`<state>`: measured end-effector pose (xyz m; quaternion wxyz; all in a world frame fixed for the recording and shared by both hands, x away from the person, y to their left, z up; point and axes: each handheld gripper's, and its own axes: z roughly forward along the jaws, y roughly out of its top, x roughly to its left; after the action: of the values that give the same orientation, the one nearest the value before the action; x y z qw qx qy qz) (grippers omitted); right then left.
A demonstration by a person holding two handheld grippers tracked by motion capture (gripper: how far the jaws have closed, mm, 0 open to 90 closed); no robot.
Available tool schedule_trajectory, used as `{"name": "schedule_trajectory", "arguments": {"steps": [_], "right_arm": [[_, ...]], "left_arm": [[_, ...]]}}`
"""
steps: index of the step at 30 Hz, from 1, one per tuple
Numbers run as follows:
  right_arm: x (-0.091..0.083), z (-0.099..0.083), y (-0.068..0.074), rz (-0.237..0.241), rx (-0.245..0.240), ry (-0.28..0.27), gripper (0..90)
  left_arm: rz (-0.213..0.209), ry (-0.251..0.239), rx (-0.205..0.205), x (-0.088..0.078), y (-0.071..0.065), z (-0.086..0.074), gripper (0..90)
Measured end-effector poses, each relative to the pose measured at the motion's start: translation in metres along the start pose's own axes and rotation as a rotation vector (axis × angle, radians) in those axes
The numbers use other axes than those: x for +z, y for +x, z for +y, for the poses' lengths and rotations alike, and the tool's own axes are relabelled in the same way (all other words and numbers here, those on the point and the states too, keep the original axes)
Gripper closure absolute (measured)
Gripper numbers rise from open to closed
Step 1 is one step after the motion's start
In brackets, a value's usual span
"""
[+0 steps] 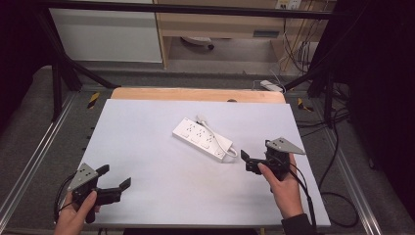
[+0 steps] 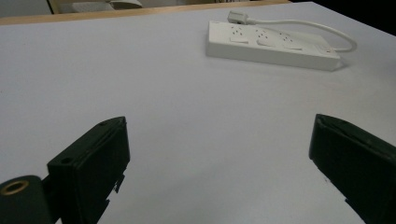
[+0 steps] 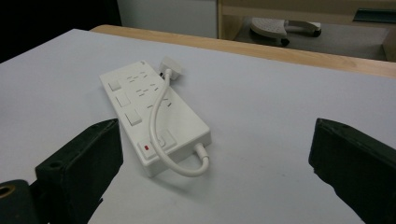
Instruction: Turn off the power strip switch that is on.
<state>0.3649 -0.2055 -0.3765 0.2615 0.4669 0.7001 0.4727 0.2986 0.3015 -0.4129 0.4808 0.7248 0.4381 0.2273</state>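
White strip lies mid-table, its cord looped over it. Your right gripper sits just beside its end, jaws wide and empty, likely to grab; your left gripper waits well apart, equally open

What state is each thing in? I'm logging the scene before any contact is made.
power strip: lying flat on the table, sockets up, untouched.
cord: looped back over the strip's top, its plug resting loose at the far end.
left gripper: open, holding nothing.
right gripper: open, holding nothing, close to the strip's near end.

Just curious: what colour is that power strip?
White power strip, small red mark; best in the right gripper view.
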Motion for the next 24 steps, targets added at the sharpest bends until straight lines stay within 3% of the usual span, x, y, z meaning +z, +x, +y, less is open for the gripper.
{"name": "schedule_trajectory", "arguments": {"steps": [15,24], "right_arm": [[0.015,0.018,0.012,0.068,-0.002,-0.016,4.3],[0.023,0.034,0.016,0.105,-0.018,-0.035,15.2]], "left_arm": [[0.005,0.014,-0.004,0.001,0.000,-0.002,5.1],[0.013,0.006,-0.029,-0.002,0.005,-0.002,5.1]]}}
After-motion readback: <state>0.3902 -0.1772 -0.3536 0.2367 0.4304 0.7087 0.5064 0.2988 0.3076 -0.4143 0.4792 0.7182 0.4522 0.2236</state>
